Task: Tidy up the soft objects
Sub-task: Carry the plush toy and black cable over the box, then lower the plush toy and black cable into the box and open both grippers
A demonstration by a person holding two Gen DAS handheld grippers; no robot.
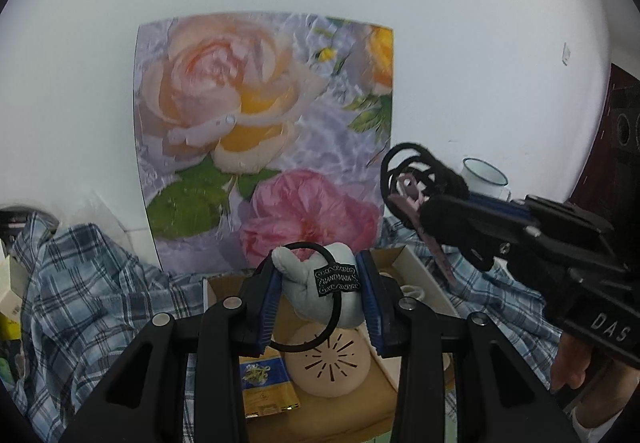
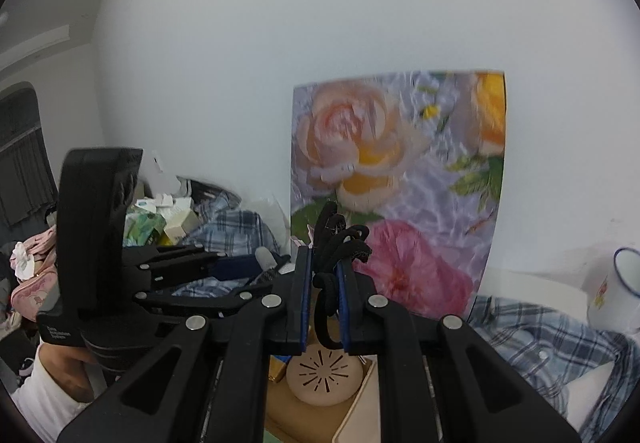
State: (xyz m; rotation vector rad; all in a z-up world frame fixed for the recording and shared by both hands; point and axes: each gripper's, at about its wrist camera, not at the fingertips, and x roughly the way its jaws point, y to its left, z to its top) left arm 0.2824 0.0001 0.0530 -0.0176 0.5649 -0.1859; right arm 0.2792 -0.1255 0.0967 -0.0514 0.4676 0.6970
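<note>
My left gripper [image 1: 320, 283] is shut on a grey fabric hair tie [image 1: 316, 283] with a black "handmade" label and a black elastic loop, held above an open cardboard box [image 1: 412, 263]. My right gripper [image 2: 324, 283] is shut on a bundle of black hair ties [image 2: 340, 243], raised above the same box [image 2: 304, 415]. In the left wrist view that bundle [image 1: 416, 171] shows at the right with a pink card hanging from it. The left gripper shows at the left of the right wrist view [image 2: 224, 267].
A beige round pad with slits [image 1: 328, 363] and a blue-yellow packet [image 1: 264, 383] lie in the box. A plaid shirt [image 1: 88, 283] covers the table. A floral board [image 1: 264, 139] leans on the wall. A white enamel mug [image 2: 616, 287] stands at the right. Small boxes [image 2: 160, 223] are piled at the left.
</note>
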